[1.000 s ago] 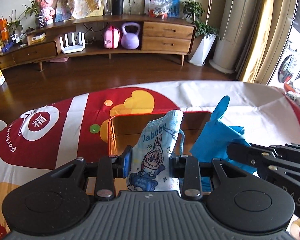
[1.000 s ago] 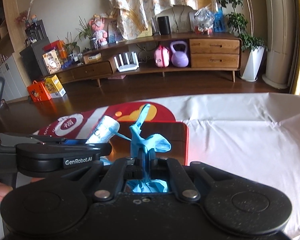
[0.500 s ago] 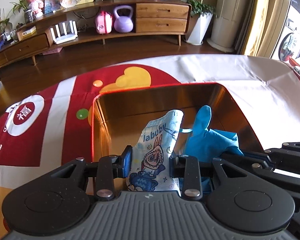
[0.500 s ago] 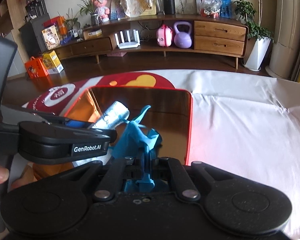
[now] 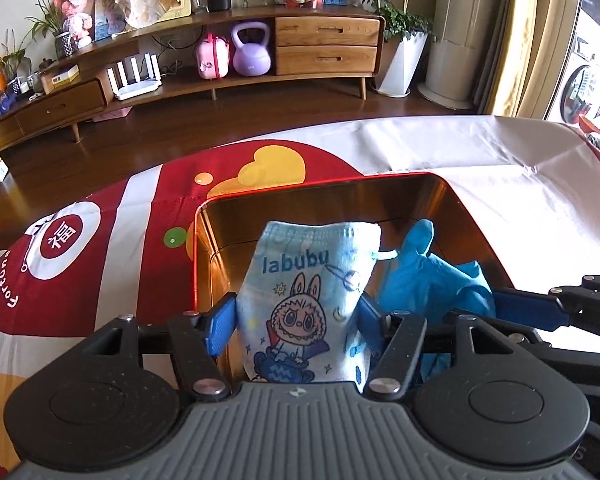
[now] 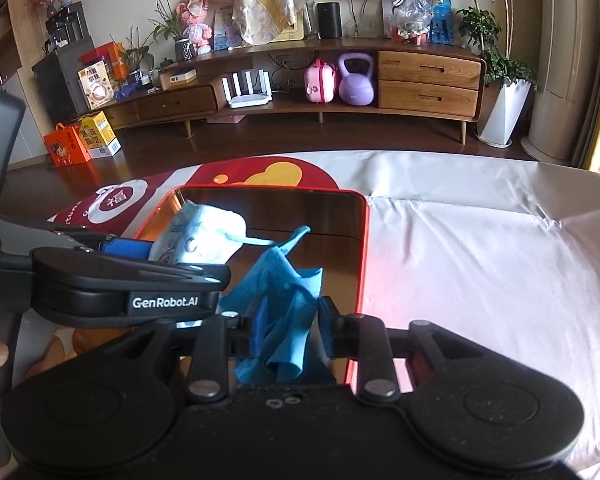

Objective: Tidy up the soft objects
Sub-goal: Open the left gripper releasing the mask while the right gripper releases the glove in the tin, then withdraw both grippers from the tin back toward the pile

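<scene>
Both soft things are being let go into the shiny copper-coloured metal box with a red rim (image 5: 472, 216), which fills the centre of both views on the worktop under the red and white printed cloth (image 5: 148, 216).

The left gripper (image 5: 298, 324) has just been opening its fingers. The light blue printed face mask with a cartoon rabbit (image 5: 308, 280) stands between the blue pads, and it looks released, though the cloth may brush them lightly. In the right wrist view, the right gripper (image 6: 290, 330) has also just been opening, and the crumpled bright blue rubber glove (image 6: 284, 292) hangs loosely between its fingers, in the lower centre of the frame, over the right part of the box.

To do this step well, I would open both pairs of fingers more, so nothing clings. Then lift both grippers straight up, slowly, because the mask's thin ear loop (image 6: 256, 240) lies near the glove and could catch.
</scene>
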Demonstrator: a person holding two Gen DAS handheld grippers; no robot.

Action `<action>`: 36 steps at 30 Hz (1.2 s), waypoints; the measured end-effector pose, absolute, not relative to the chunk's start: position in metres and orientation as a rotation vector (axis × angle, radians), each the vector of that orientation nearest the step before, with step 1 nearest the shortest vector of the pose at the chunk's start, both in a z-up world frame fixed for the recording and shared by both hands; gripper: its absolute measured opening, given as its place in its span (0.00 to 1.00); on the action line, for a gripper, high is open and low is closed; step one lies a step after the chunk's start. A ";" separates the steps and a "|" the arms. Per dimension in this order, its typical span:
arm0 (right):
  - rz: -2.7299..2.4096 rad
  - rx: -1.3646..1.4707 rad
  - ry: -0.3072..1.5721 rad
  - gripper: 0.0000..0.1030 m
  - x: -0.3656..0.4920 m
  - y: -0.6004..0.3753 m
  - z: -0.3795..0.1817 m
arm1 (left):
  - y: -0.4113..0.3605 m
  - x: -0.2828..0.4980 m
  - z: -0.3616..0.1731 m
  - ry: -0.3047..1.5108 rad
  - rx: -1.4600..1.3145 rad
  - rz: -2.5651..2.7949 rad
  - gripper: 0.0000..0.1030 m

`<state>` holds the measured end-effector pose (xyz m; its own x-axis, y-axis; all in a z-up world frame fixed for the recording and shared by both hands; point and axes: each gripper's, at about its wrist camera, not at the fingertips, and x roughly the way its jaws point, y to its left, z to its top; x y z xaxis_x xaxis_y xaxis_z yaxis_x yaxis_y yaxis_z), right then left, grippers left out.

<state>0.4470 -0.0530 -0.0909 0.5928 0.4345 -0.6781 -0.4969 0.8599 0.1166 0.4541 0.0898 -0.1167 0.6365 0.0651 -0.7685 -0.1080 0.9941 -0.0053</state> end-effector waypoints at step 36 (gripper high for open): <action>0.588 -0.046 0.611 0.62 0.328 -0.105 0.005 | 0.068 0.313 -0.006 0.687 -0.078 0.070 0.78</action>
<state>0.3277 -0.1050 0.0047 0.6619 0.5062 -0.5529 -0.5329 0.8365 0.1278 0.3127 0.0681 -0.0064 0.7710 0.0387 -0.6356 -0.0900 0.9948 -0.0486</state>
